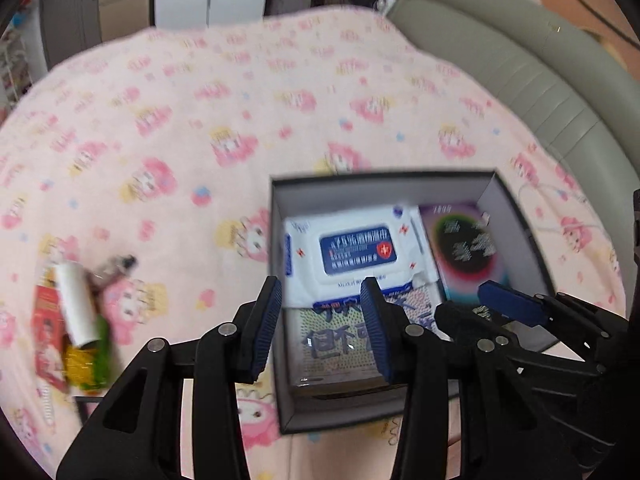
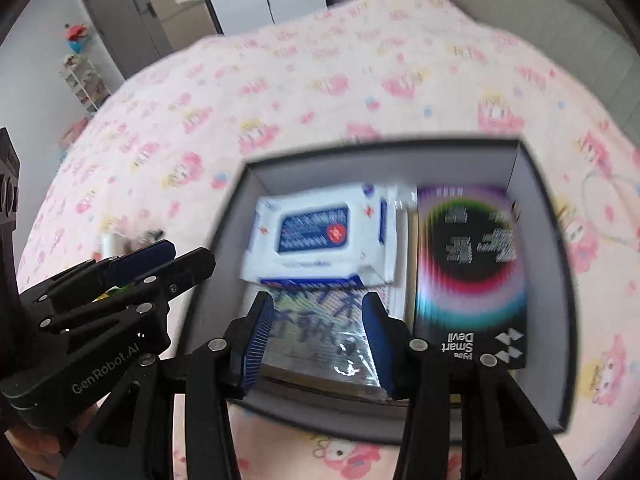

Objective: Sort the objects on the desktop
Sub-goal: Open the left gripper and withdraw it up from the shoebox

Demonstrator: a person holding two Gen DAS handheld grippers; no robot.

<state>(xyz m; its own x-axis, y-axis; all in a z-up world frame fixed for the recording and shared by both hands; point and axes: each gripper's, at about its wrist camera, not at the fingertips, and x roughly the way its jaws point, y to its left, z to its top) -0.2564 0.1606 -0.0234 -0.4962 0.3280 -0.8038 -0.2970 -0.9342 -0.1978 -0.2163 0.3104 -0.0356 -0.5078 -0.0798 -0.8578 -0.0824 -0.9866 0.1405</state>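
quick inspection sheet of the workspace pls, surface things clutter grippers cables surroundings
surface: pink cartoon-print cloth covers it
job's things: dark box holds a wet-wipes pack lying on a wrapped book, with a black Smart Devil box beside them
clutter: white tube, red packet and other small items left of the box, blurred
grippers: left gripper and right gripper open, empty
cables: thin white cable right of the box
surroundings: grey sofa, grey door

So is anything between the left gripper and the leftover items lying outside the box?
Nothing visible blocks it. The left gripper is open and hovers at the box's near-left wall; the white tube and snack packets lie to its left, with only bare pink cartoon cloth between.
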